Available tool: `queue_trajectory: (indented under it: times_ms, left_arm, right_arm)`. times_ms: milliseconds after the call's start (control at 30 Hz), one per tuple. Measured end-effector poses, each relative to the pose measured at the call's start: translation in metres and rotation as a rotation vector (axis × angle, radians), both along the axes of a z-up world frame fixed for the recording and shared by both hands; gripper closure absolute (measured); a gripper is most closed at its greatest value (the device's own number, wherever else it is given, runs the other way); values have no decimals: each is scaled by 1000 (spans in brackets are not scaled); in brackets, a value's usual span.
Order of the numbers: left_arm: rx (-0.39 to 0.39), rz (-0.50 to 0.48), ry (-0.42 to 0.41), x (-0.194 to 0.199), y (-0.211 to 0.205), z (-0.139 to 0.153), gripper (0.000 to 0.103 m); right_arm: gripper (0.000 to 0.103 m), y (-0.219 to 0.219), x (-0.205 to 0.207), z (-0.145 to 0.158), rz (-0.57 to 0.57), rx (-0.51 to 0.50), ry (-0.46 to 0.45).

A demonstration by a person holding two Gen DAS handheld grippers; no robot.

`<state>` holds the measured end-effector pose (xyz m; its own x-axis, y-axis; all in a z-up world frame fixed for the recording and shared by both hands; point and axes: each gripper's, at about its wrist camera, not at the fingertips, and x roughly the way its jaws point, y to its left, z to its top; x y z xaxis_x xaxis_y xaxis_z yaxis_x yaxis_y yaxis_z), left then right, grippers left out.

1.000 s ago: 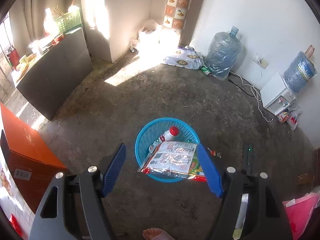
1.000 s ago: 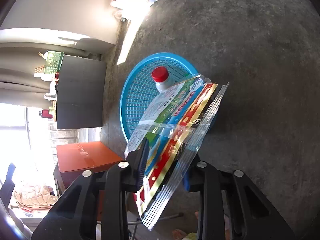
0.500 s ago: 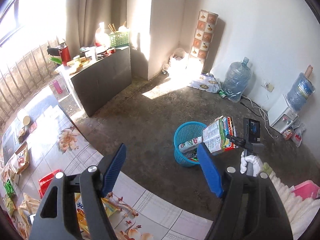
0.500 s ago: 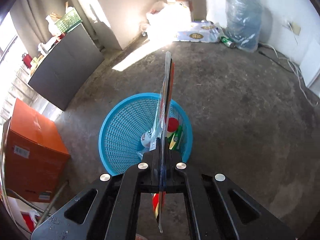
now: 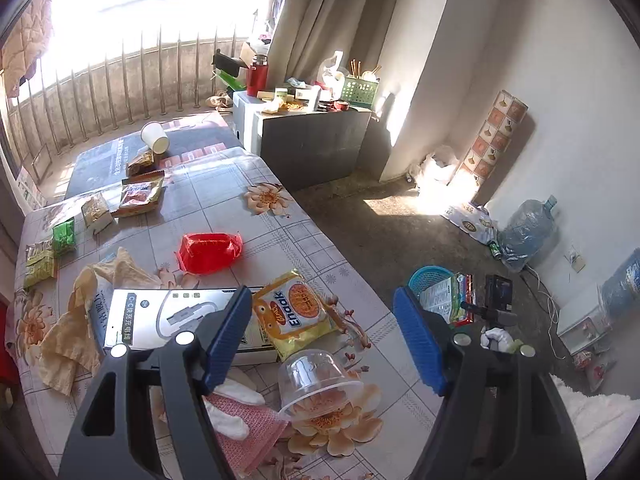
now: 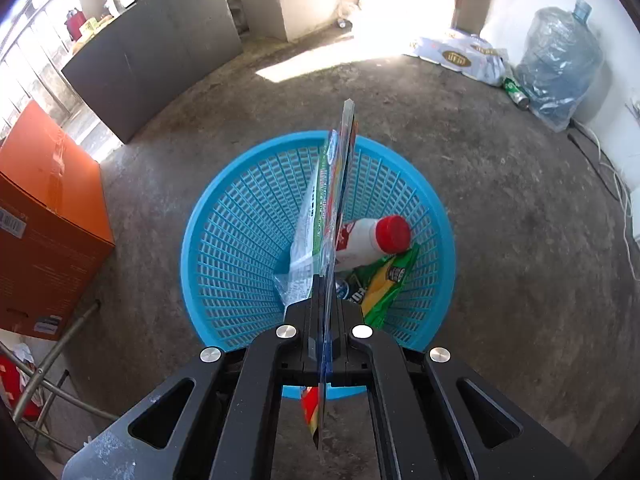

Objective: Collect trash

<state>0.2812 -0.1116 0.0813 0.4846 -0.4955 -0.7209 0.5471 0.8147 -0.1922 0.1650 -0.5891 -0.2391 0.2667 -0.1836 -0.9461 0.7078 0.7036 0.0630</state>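
Left gripper: dark grey plastic frame with triangular cut-outs, round silver screw heads at the pivots, ribbed blue pads on both fingers. Right gripper: black frame of the same shape, four silver screws, pale scuffs near its lower left edge. White glove on the right hand; fluffy white sleeve.

Only a couple of things are actually readable: the yellow snack packet on the worktop says "Enaak", and the white box beside it has "C-C" followed by Chinese characters. All other print is too small or blurry.
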Motion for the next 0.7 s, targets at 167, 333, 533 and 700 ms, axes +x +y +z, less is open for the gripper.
queue_trajectory:
  times_ms: [167,333,533,700]
  left_arm:
    - [6,53,-2,1,19,-1,32]
    - [16,90,10,3,31,-8,32]
    - [25,106,25,2,37,-14,32]
    - [15,129,39,4,46,-19,32]
  right_arm:
    - [103,2,16,-23,-11,77,-6]
    - [103,12,45,-57,34,58,152]
    - [103,7,53,-84,-10,113,232]
    - [94,4,64,-79,-12,103,260]
